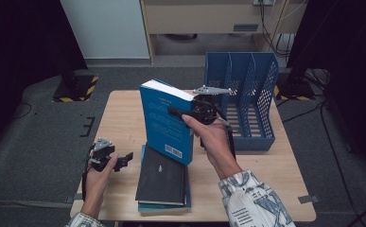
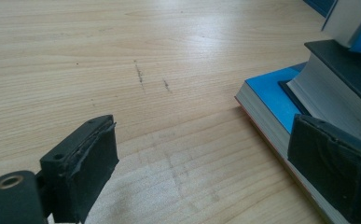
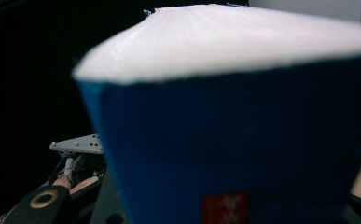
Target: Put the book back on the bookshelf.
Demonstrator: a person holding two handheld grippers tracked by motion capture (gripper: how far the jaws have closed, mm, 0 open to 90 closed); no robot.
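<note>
Gripping the tall blue book [image 1: 166, 124] near its top edge, the right gripper [image 1: 183, 113] is closing its fingers on it in the middle of the high view. The left gripper [image 1: 124, 161] is waiting low at the lower left, its fingers [image 2: 82, 165] wide apart and holding nothing. The book is standing up on the black book [image 1: 161, 178], which is lying on a flat blue book [image 2: 271, 95] on the counter [image 1: 119, 123]. It could slip or swing, because it is thick and held only at one end. It has white pages and a barcode sticker. The blue file rack [image 1: 244, 94] is waiting at the upper right.
</note>
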